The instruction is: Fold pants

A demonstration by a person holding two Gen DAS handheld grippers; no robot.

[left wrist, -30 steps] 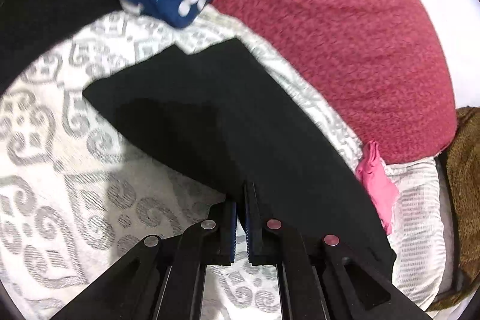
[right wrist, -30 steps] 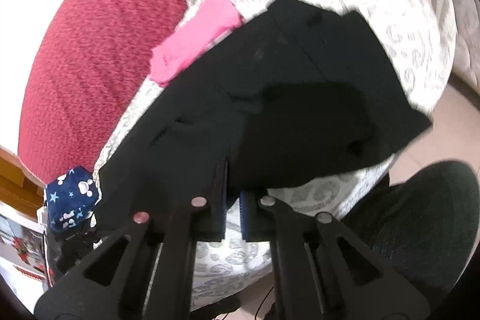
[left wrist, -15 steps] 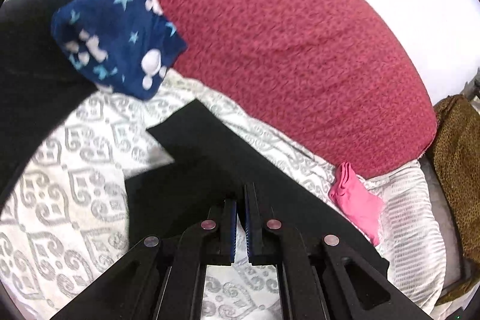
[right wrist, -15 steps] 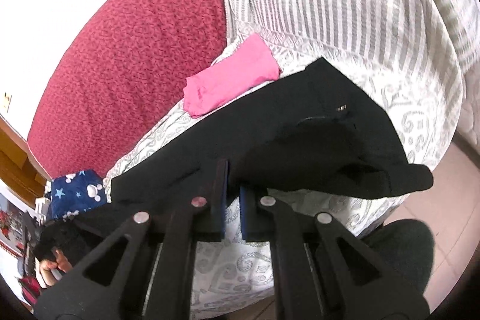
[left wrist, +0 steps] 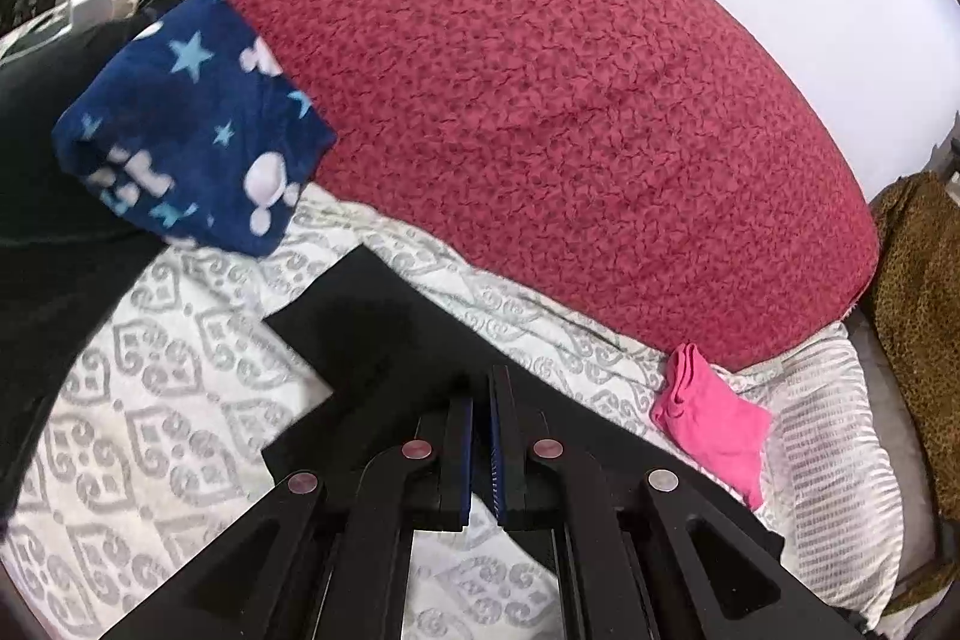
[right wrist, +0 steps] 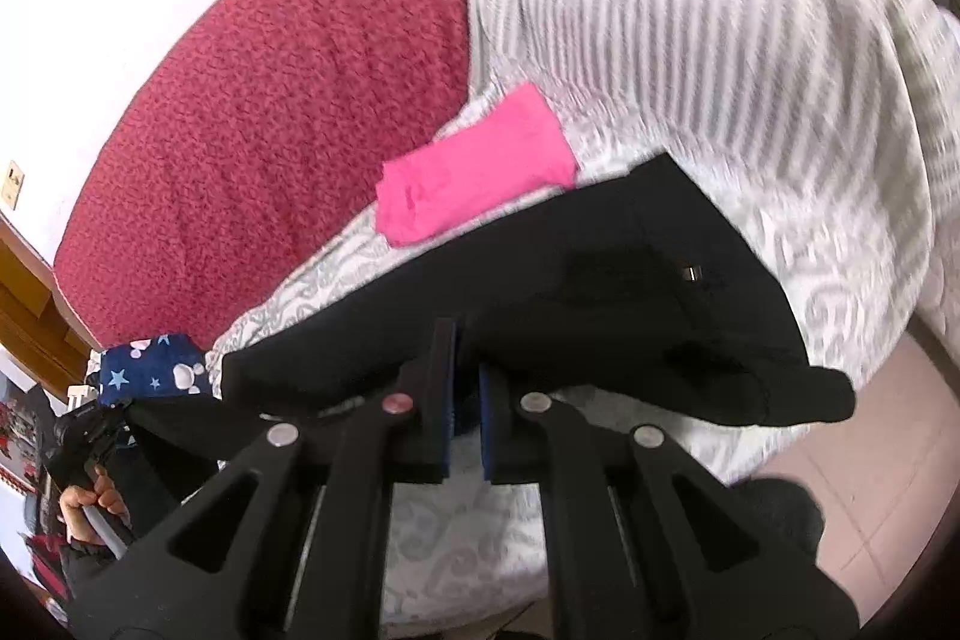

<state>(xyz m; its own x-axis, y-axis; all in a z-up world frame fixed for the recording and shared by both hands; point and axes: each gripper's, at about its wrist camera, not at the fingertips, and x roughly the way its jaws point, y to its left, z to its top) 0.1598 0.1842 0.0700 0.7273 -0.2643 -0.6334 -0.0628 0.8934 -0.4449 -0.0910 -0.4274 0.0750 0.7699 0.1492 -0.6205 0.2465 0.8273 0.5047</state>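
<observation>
**Both grippers pinched on black pants over patterned bed cover**

Left gripper [left wrist: 481, 400]: fingers drawn together to a narrow slit, blue pads facing each other, black cloth of the pants [left wrist: 384, 340] gathered at the tips. Reads as clamped on the fabric edge. The cloth spreads from the tips toward 11 o'clock, ending in a squared corner, and runs off toward 4 o'clock behind the finger linkage.

Right gripper [right wrist: 465, 340]: fingers likewise nearly closed, a fold of the pants [right wrist: 600, 280] caught between the pads. Fabric stretches from 9 o'clock to 3 o'clock across the view; a small metal fastener shows at 2 o'clock from the tips. The end at 3 o'clock droops over the mattress edge.

Pants rest on a white bed cover with grey scroll pattern [left wrist: 150, 430], lifted slightly where each gripper holds them.

Surroundings, left wrist view: folded pink cloth [left wrist: 714, 418] at 3 o'clock, just beside the pants; blue fleece with stars and white shapes [left wrist: 192, 124] at 10 o'clock, apart from the pants; large red textured cushion [left wrist: 540, 100] at 12 o'clock against a white wall.

Right wrist view: pink cloth [right wrist: 474, 166] at 12 o'clock, touching the pants' far edge; striped white blanket [right wrist: 690, 28] at 1 o'clock; red cushion [right wrist: 270, 100] at 10 o'clock; the person's left hand [right wrist: 90, 508] at 8 o'clock, gripping a handle.
</observation>
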